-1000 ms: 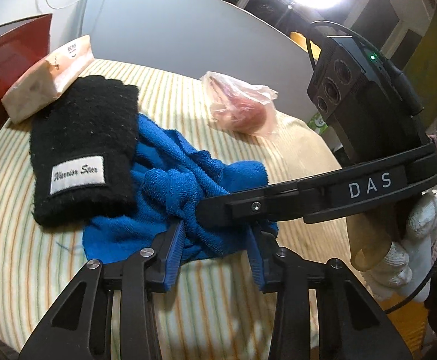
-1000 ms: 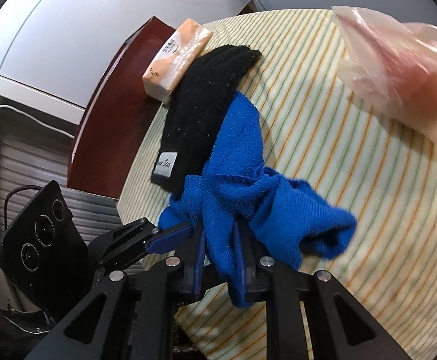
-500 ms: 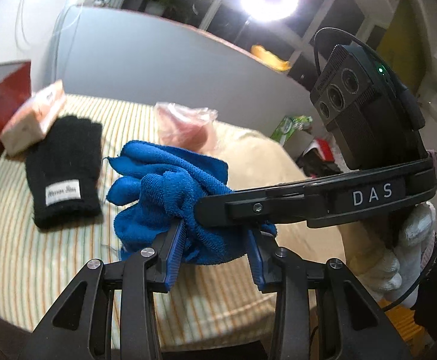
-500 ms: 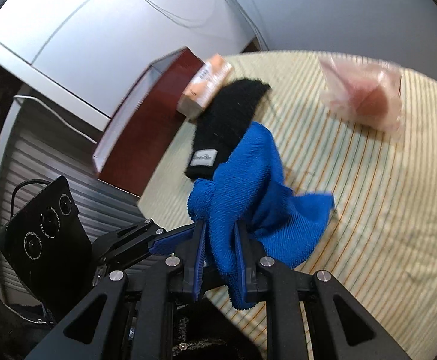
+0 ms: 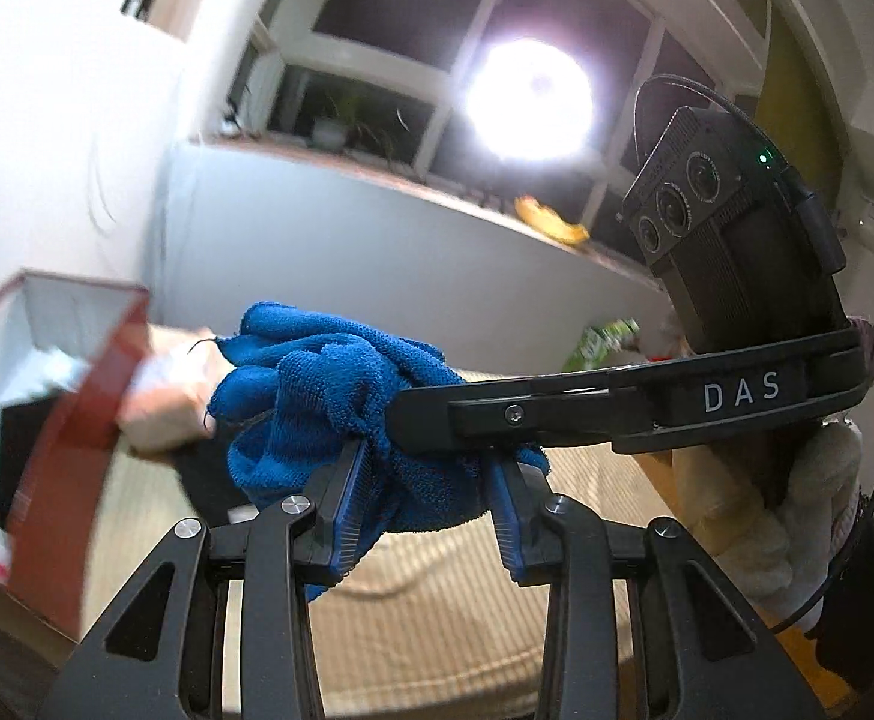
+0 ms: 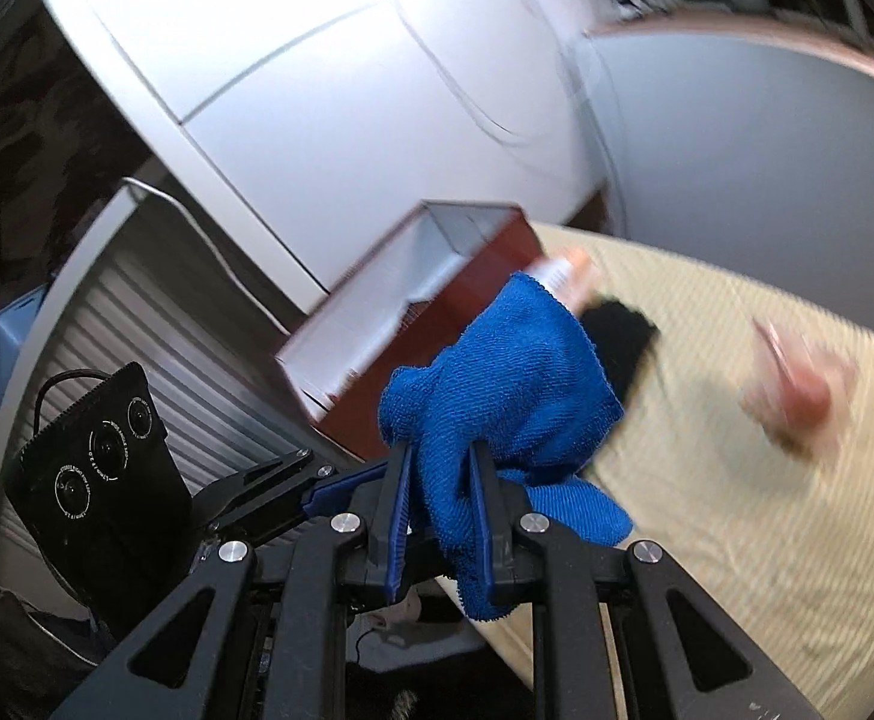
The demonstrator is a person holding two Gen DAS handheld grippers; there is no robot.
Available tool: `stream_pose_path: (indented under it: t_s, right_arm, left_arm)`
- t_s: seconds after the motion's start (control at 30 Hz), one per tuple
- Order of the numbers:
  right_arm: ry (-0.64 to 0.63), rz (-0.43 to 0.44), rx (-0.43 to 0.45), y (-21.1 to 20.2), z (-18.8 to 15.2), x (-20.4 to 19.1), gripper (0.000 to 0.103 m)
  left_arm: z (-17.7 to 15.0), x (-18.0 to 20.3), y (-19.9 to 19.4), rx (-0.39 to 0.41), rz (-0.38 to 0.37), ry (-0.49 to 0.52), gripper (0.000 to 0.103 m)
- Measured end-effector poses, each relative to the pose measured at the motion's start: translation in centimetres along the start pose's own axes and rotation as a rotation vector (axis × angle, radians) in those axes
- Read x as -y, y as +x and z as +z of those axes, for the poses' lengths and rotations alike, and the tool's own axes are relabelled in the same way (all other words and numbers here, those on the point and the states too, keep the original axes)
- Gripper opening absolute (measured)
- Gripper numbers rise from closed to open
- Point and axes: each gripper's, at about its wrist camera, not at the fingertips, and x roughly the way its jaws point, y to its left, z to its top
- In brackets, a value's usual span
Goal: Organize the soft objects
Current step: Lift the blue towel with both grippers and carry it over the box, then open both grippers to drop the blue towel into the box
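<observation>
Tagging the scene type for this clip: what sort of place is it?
Likely a home room, perhaps a bedroom: a striped cover on a soft bed-like surface, a window with potted plants on its sill, and white cabinets. Everyday soft things lie about.

The left tongs [image 5: 431, 498], jaws closing, pinch a crumpled blue terry towel [image 5: 341, 396]. The right tongs [image 5: 401, 414] grip it too, above a striped cloth-covered worktop [image 5: 437, 630].
</observation>
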Motion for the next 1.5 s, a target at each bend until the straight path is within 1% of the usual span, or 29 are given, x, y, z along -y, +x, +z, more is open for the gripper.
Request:
stream_pose_path:
  t_s: [0.13,0.27,0.43,0.53,0.8,1.0,1.2,1.3,1.33,1.4,1.43,1.47,1.5]
  right_arm:
    - [-0.06,0.032,0.026,1.1,2.9,-2.7,0.017]
    - [-0.107,0.068,0.033,2.4,5.4,-5.2,0.017]
    - [-0.165,0.101,0.031,5.5,8.4,-8.0,0.017]
    - [-0.184,0.127,0.019,7.7,9.7,-9.2,0.017]
    - [-0.189,0.179,-0.021,13.9,11.6,-10.9,0.017]
    - [-0.156,0.201,-0.063,18.2,11.7,-11.0,0.017]
    - [-0.148,0.164,-0.109,21.7,11.2,-10.6,0.017]
    - [-0.168,0.117,-0.121,22.6,10.9,-10.8,0.018]
    - [-0.176,0.09,-0.115,22.8,10.8,-10.8,0.018]
    - [-0.182,0.069,-0.107,22.7,10.9,-10.7,0.024]
    - [-0.182,0.06,-0.097,22.5,10.9,-10.6,0.033]
    - [-0.184,0.054,-0.087,22.3,11.0,-10.5,0.04]
    - [-0.19,0.049,-0.077,22.1,10.9,-10.4,0.042]
  left_arm:
    - [1.9,-2.0,-1.9,0.057,0.062,0.012,0.034]
    - [3.3,-3.9,-3.8,0.103,0.129,0.024,0.034]
    - [4.7,-6.9,-5.8,0.132,0.215,0.019,0.034]
    - [5.0,-8.8,-6.4,0.134,0.261,0.008,0.034]
    - [4.9,-13.3,-7.2,0.107,0.374,-0.045,0.034]
    - [3.9,-15.6,-6.5,0.059,0.416,-0.079,0.034]
    - [2.9,-17.9,-5.0,0.008,0.455,-0.108,0.035]
    - [2.4,-18.3,-4.3,-0.027,0.506,-0.097,0.035]
    - [2.1,-18.5,-4.2,-0.038,0.519,-0.094,0.035]
    - [1.5,-18.8,-4.1,-0.063,0.535,-0.086,0.035]
    - [1.0,-18.7,-4.4,-0.067,0.544,-0.081,0.035]
    - [0.7,-18.8,-4.6,-0.069,0.555,-0.076,0.037]
    - [0.5,-18.7,-4.6,-0.074,0.562,-0.07,0.038]
